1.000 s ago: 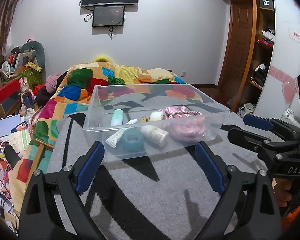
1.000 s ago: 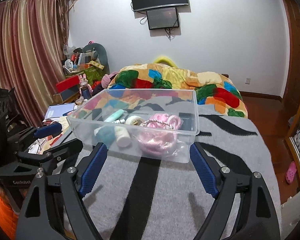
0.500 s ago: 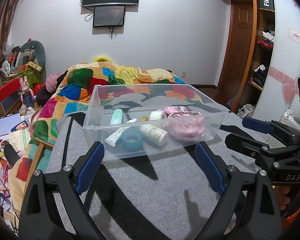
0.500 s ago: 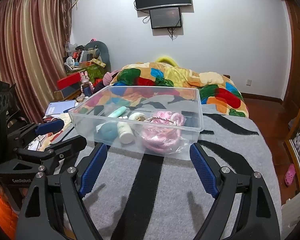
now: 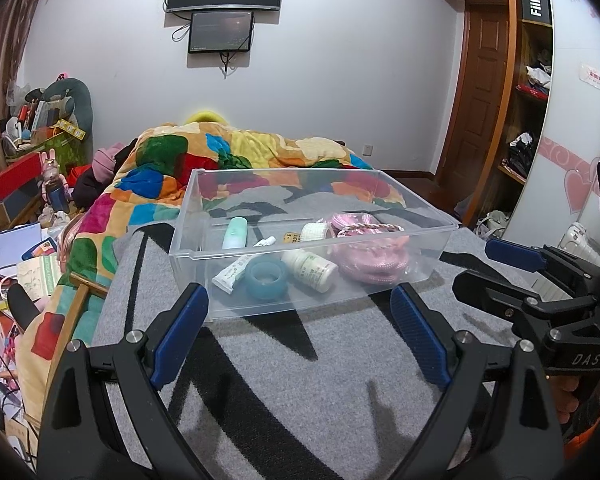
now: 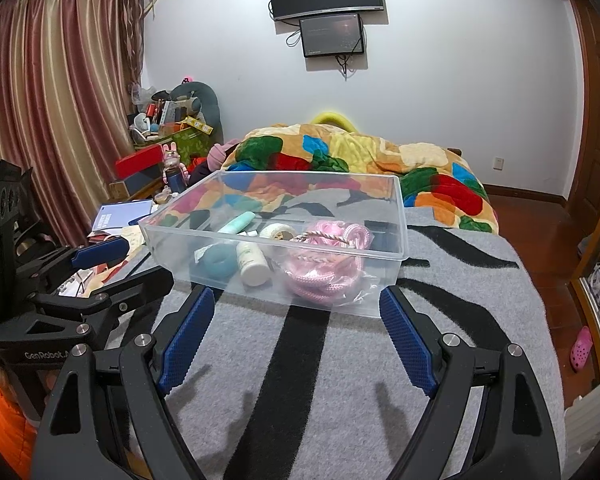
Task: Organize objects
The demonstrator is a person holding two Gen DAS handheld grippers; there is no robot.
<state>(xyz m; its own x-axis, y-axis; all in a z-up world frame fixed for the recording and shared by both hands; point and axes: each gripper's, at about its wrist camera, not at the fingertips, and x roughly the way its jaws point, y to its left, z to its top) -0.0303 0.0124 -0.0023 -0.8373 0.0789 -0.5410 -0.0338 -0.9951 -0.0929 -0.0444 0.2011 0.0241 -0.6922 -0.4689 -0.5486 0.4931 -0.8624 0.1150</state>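
A clear plastic bin (image 5: 188,254) (image 6: 400,216) stands on the grey striped blanket. Inside lie a pink rope coil (image 5: 370,258) (image 6: 324,266), a white bottle (image 5: 310,270) (image 6: 252,264), a teal tape ring (image 5: 266,278) (image 6: 219,262), a white tube (image 5: 230,274), a mint bottle (image 5: 235,233) (image 6: 238,222) and a white tape roll (image 5: 315,231) (image 6: 276,231). My left gripper (image 5: 300,338) (image 6: 116,264) is open and empty, just short of the bin's near wall. My right gripper (image 6: 296,336) (image 5: 496,264) is open and empty, beside the left one.
A colourful quilt (image 5: 236,156) covers the bed beyond the bin. Books and clutter (image 5: 12,248) lie on the floor to the left. A wardrobe (image 5: 532,92) and door stand to the right. The blanket (image 6: 340,392) drops off at its right edge.
Both grippers have drawn back and risen slightly from the bin, staying open. The bin and its contents have not moved.
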